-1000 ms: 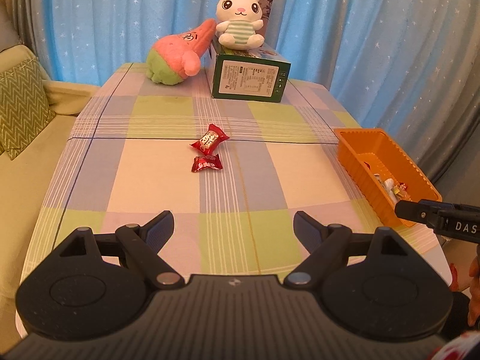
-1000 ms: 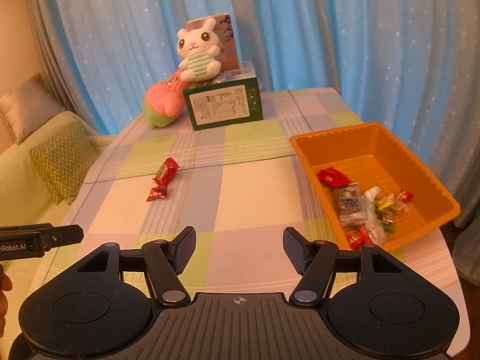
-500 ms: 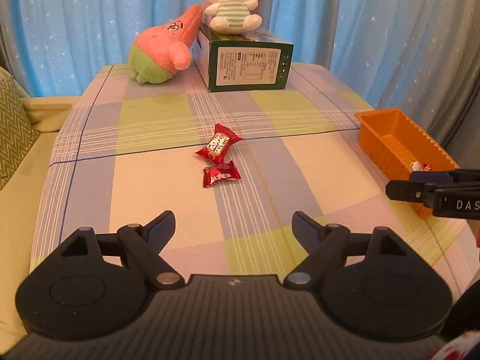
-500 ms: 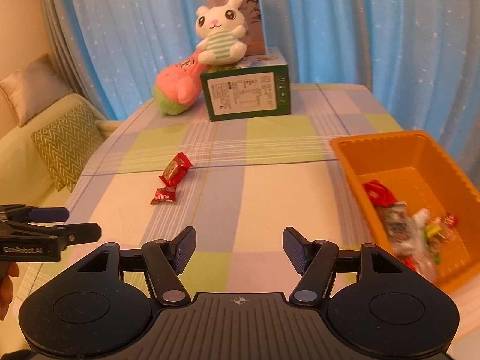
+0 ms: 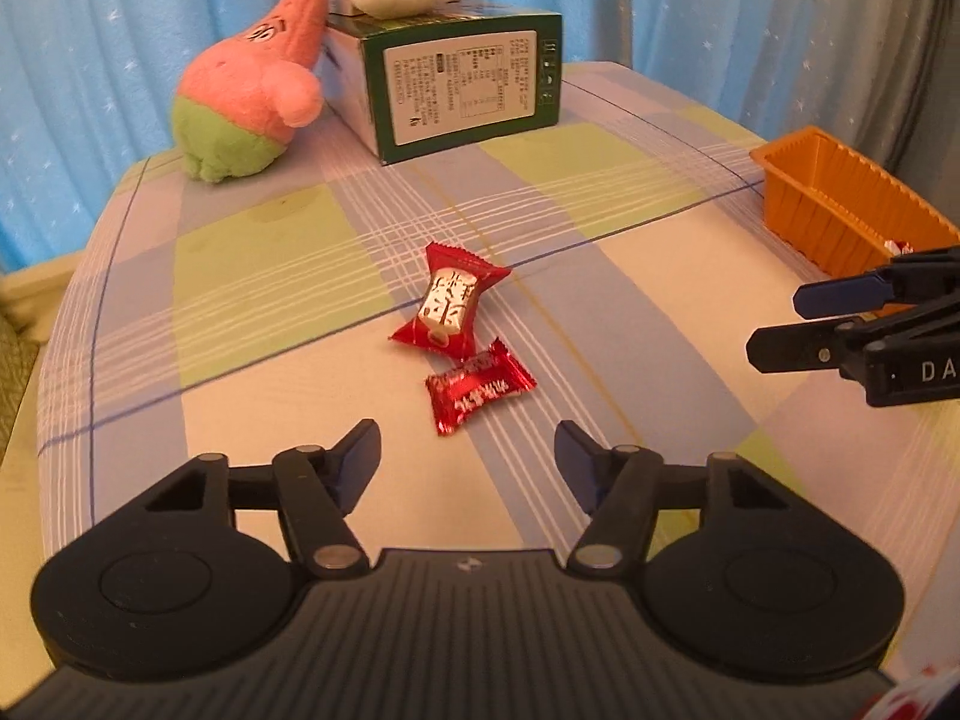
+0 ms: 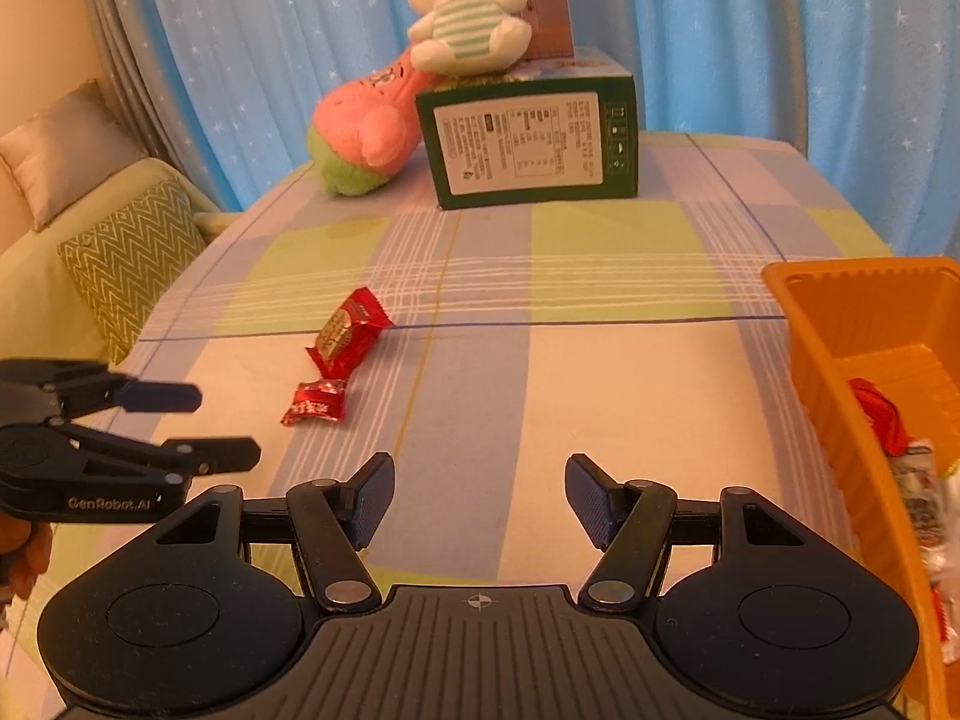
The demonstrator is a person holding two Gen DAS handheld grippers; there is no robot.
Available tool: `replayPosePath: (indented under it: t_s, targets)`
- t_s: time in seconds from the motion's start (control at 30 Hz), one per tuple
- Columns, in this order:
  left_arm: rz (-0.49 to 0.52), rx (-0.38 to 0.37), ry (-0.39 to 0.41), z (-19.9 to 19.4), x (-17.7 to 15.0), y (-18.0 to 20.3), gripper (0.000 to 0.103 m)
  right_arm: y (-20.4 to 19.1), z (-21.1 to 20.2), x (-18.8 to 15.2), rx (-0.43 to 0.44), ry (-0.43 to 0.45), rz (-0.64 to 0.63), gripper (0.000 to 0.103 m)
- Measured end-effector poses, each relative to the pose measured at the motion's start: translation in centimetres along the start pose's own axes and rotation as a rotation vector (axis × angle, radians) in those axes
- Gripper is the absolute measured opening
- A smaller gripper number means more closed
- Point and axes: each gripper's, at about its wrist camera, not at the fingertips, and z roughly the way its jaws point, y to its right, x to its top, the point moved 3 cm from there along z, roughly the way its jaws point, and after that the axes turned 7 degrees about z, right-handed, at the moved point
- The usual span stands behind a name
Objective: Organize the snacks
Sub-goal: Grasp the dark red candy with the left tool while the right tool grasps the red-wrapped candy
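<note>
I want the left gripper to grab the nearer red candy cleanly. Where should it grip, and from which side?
Grip the nearer red candy across its plump middle, not the flared twisted ends. It lies flat on the tablecloth, just ahead of the open left gripper, so probably come down from above and straddle its narrow width.

A home living room: a cushioned sofa [image 6: 90, 228], star-print curtains [image 6: 750, 30], plush toys [image 6: 462, 18] on a checked tablecloth [image 6: 600, 252]

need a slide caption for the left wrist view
Left gripper, fingers apart and empty, above two red candies on a plaid tablecloth; orange bin at right.
</note>
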Motion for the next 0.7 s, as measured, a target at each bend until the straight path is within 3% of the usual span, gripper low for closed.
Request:
replayPosePath:
  t_s: [0.13, 0.4, 0.53, 0.6, 0.7]
  targets:
    - [0.090, -0.041, 0.006, 2.3, 0.7, -0.1, 0.056, 0.4, 1.6, 0.1, -0.004, -0.013, 0.000, 0.064]
    - [0.255, -0.050, -0.021, 5.6, 1.6, 0.2, 0.046, 1.1, 3.6, 0.4, -0.011, -0.027, 0.005, 0.064]
    - [0.261, -0.105, -0.017, 6.0, 1.8, -0.1, 0.039, 1.3, 4.2, 0.3, -0.012, -0.035, 0.003, 0.064]
    - [0.245, -0.120, -0.021, 6.0, 1.9, 0.0, 0.028, 1.3, 4.3, 0.2, -0.012, -0.036, 0.002, 0.064]
    - [0.206, -0.126, -0.029, 5.7, 1.6, 0.1, 0.022, 1.0, 4.7, 0.3, -0.006, -0.040, 0.002, 0.064]
